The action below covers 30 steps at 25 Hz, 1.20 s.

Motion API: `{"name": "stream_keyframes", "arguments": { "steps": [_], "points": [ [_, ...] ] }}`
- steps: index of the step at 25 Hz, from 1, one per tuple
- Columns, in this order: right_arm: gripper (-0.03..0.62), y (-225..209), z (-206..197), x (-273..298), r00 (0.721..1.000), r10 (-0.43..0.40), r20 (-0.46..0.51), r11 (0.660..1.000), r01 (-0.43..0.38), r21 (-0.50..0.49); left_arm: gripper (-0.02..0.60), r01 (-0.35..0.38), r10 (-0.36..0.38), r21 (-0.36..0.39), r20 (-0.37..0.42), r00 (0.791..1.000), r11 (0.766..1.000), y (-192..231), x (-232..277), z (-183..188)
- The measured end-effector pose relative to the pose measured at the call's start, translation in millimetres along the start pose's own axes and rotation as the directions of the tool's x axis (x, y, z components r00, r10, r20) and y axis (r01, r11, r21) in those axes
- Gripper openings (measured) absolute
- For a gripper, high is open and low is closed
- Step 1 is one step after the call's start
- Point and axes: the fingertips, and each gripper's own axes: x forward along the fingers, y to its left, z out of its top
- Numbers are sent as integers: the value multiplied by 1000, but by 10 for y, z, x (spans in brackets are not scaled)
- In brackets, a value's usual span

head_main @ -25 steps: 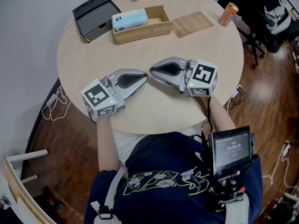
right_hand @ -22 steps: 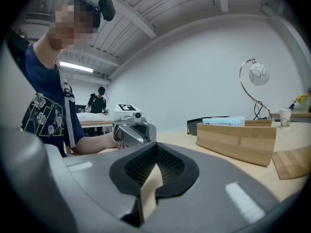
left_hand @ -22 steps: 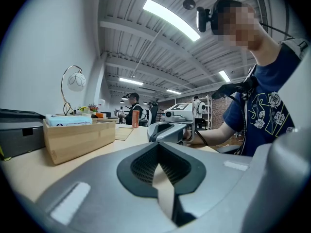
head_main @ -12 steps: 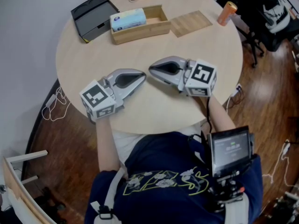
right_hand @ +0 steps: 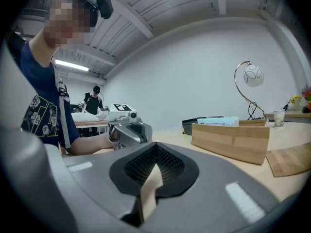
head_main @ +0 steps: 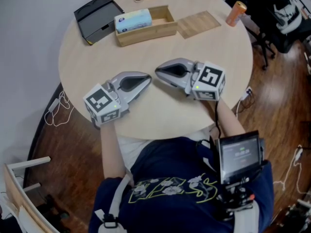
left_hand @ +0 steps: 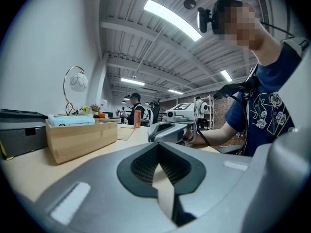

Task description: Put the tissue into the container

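Near counter [head_main: 214, 57] front edge, left gripper [head_main: 149, 79] and right gripper [head_main: 157, 72] rest with tips nearly touching, jaws closed on nothing; tissue [head_main: 132, 20] already lies inside container [head_main: 146, 34] at far edge; risk: tips may clash on lifting

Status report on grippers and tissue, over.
Left gripper shut, empty. Right gripper shut, empty. Light-blue tissue pack lies in open wooden box. Nothing in the way.

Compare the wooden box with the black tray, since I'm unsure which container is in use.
The wooden box is pale; the black tray is dark. The wooden box holds a tissue pack at its left end; nothing shows in the black tray. Both are rectangular and sit side by side on the table.
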Motion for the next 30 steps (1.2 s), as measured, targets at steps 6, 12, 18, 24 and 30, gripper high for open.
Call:
{"name": "stream_keyframes", "arguments": {
  "steps": [6,12,18,24,30],
  "points": [
    [0,13,1,4,1000,6,-2,1000,-6,-1,3,2,-2,1,2,1000,1000,-1,-3,1],
    [0,23,-1,5,1000,14,-4,1000,-14,0,3,1,-1,-2,0,1000,1000,2,0,0],
    [0,22,1,8,1000,16,-2,1000,-16,-3,3,1,-1,-1,-1,1000,1000,2,-1,3],
    [0,22,2,4,1000,16,-1,1000,-16,-2,3,1,-1,-2,0,1000,1000,0,3,3],
    [0,24,1,1,1000,16,-4,1000,-16,0,3,0,0,-1,1,1000,1000,-2,3,10]
  ]
}}
